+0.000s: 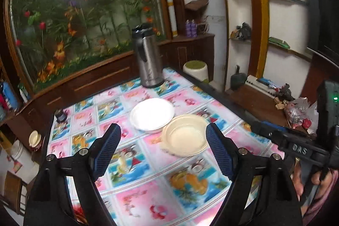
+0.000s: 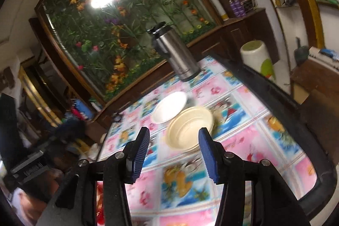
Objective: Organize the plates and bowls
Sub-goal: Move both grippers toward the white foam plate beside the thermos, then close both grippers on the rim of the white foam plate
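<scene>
Bowl (image 1: 185,135), cream, sits on patterned tablecloth (image 1: 148,179), touching white plate (image 1: 152,115) behind it. Left gripper (image 1: 163,148) and right gripper (image 2: 173,151) both spread wide, empty, above table. Steel flask (image 1: 148,56) beyond.

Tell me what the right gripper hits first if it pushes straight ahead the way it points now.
Most likely the cream bowl, lying just ahead between the open jaws of the right gripper; depth is uncertain.
</scene>
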`<state>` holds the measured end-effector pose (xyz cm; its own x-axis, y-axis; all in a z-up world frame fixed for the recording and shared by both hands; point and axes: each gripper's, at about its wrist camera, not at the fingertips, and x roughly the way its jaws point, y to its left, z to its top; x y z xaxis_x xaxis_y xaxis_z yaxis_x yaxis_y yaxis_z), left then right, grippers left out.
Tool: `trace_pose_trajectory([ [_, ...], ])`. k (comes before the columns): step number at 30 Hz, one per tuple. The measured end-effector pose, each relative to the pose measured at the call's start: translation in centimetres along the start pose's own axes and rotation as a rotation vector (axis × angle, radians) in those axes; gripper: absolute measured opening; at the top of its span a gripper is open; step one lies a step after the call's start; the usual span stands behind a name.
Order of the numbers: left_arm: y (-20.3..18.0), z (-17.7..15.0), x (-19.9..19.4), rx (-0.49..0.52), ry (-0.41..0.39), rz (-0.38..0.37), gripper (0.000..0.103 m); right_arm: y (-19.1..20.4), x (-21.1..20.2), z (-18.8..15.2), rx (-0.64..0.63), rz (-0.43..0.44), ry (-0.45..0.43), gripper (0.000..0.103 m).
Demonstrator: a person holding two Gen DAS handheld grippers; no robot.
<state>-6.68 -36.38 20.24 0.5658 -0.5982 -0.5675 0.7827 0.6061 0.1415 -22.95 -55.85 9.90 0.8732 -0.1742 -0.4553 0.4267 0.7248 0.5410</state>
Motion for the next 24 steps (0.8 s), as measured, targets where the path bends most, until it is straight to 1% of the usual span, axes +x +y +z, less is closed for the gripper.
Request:
trace_pose_trajectory([
  [1, 0.7, 0.2, -0.1, -0.001, 0.005, 0.007, 0.083, -0.1, 0.6, 0.2, 0.006, 0.008, 0.012, 0.052],
  [2, 1.7, 0.5, -0.5, 0.006, 0.002, 0.044, 0.083, -0.2, 1.1, 0.6, 0.016, 0.014, 0.025, 0.052],
  [5, 3.6, 1.5, -2.5, 0.018, -0.046, 0.104, 0.083, 0.3, 1.7, 2.2, 0.018, 0.024, 0.021, 0.052],
  [8, 5.2, 2.6, -4.4, 0.006, -0.08, 0.107, 0.083, 1.9, 1.9, 3.7, -0.014, 0.053, 0.011, 0.052],
  [10, 5.9, 3.7, -5.6, 0.008, -0.104, 0.118, 0.083, 3.7, 2.3, 5.2, -0.05, 0.083, 0.015, 0.052],
  [13, 6.5, 6.0, -7.7, 0.023, -0.171, 0.155, 0.083, 6.5, 2.8, 7.8, -0.086, 0.131, 0.017, 0.052],
  [14, 6.9, 6.7, -8.0, 0.019, -0.186, 0.154, 0.083, 7.3, 3.1, 8.8, -0.1, 0.152, 0.018, 0.052],
  [16, 7.3, 7.9, -8.1, 0.009, -0.202, 0.16, 0.091, 8.7, 4.2, 10.4, -0.122, 0.184, 0.026, 0.052],
  [18, 7.5, 8.8, -6.9, -0.008, -0.221, 0.191, 0.098, 9.2, 5.8, 11.4, -0.131, 0.185, 0.03, 0.052],
  [19, 7.6, 8.9, -5.8, -0.018, -0.217, 0.207, 0.103, 9.1, 7.3, 11.9, -0.127, 0.178, 0.046, 0.052],
  [20, 7.6, 9.0, -3.8, -0.023, -0.194, 0.217, 0.103, 8.6, 9.2, 12.1, -0.109, 0.171, 0.069, 0.052],
  [22, 7.8, 8.6, 1.2, -0.027, -0.083, 0.202, 0.103, 7.1, 13.1, 12.1, -0.068, 0.146, 0.121, 0.052],
  [24, 8.4, 7.6, 8.0, -0.057, 0.07, 0.17, 0.103, 4.6, 17.7, 11.2, -0.01, 0.091, 0.177, 0.052],
])
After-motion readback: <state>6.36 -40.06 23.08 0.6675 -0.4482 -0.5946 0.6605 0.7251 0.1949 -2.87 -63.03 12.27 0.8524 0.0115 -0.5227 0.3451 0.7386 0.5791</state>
